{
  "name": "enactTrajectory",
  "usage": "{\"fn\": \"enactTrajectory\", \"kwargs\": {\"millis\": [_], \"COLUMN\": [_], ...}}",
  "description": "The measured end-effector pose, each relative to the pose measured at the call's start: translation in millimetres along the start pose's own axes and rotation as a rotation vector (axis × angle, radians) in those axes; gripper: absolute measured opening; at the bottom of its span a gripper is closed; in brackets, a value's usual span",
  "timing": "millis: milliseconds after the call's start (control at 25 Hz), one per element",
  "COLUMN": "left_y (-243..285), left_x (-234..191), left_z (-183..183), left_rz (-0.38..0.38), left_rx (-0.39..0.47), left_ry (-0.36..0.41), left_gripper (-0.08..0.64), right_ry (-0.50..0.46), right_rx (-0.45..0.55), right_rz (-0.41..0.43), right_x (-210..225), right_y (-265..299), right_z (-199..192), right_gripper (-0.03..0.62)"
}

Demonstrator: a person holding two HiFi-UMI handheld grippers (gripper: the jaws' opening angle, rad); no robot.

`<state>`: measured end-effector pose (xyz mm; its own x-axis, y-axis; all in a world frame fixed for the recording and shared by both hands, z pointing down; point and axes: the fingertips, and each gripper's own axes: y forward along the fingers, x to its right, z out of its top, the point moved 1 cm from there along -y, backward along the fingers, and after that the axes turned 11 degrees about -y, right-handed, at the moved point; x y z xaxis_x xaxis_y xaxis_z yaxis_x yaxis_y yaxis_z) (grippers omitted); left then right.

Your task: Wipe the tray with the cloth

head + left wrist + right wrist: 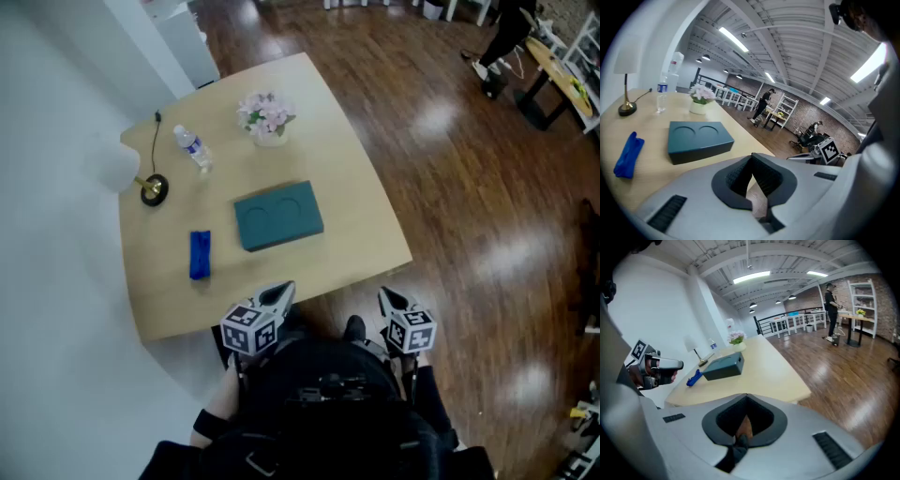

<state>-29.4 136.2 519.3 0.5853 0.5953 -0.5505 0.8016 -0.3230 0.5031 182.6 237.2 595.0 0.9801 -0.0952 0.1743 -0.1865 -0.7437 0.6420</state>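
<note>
With my left tool [283, 290] and right tool [386, 296] both closed on nothing, I'd pinch the blue cloth [200, 255], probably soft and limp, at its middle.

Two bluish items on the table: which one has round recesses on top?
The dark teal rectangular tray; two shallow round recesses mark its top. The bright blue folded cloth to its left is a narrow soft strip.

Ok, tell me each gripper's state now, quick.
Left gripper: closed, holding nothing.
Right gripper: closed, holding nothing.
</note>
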Motion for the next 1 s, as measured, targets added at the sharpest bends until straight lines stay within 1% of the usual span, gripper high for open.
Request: {"fn": "enactTrajectory", "kwargs": {"millis": [120,200,280,440,560,680,720,800,920,960,1000], "left_y": [-39,-56,-66,-79,-85,-92,-93,-95,-99,-97,-93], "left_x": [-57,-92,-122,-169,-195,-213,-221,-239,-277,-291,-305], "left_z": [9,12,14,22,34,41,44,48,56,57,56], "left_rz": [0.005,0.029,0.066,0.153,0.228,0.317,0.351,0.427,0.549,0.584,0.607], "left_rx": [0.024,0.035,0.043,0.090,0.137,0.155,0.151,0.131,0.070,0.042,0.008], "left_ry": [-0.041,-0.056,-0.071,-0.130,-0.174,-0.203,-0.197,-0.159,-0.050,-0.011,0.023], "left_gripper": [0.000,0.000,0.000,0.000,0.000,0.000,0.000,0.000,0.009,0.089,0.150], "right_ry": [-0.049,-0.095,-0.144,-0.210,-0.258,-0.314,-0.324,-0.344,-0.352,-0.349,-0.345], "right_rx": [0.015,0.026,0.031,0.010,-0.008,-0.012,-0.014,-0.019,-0.007,-0.001,0.004], "right_rz": [0.061,0.101,0.135,0.237,0.303,0.352,0.363,0.374,0.361,0.351,0.341], "right_x": [-68,-105,-131,-168,-180,-192,-193,-192,-182,-177,-172], "right_y": [44,73,97,132,155,165,170,177,179,178,177], "right_z": [39,62,84,112,130,150,155,162,176,181,186], "right_gripper": [0.009,0.009,0.009,0.009,0.009,0.009,0.009,0.009,0.009,0.009,0.009]}}
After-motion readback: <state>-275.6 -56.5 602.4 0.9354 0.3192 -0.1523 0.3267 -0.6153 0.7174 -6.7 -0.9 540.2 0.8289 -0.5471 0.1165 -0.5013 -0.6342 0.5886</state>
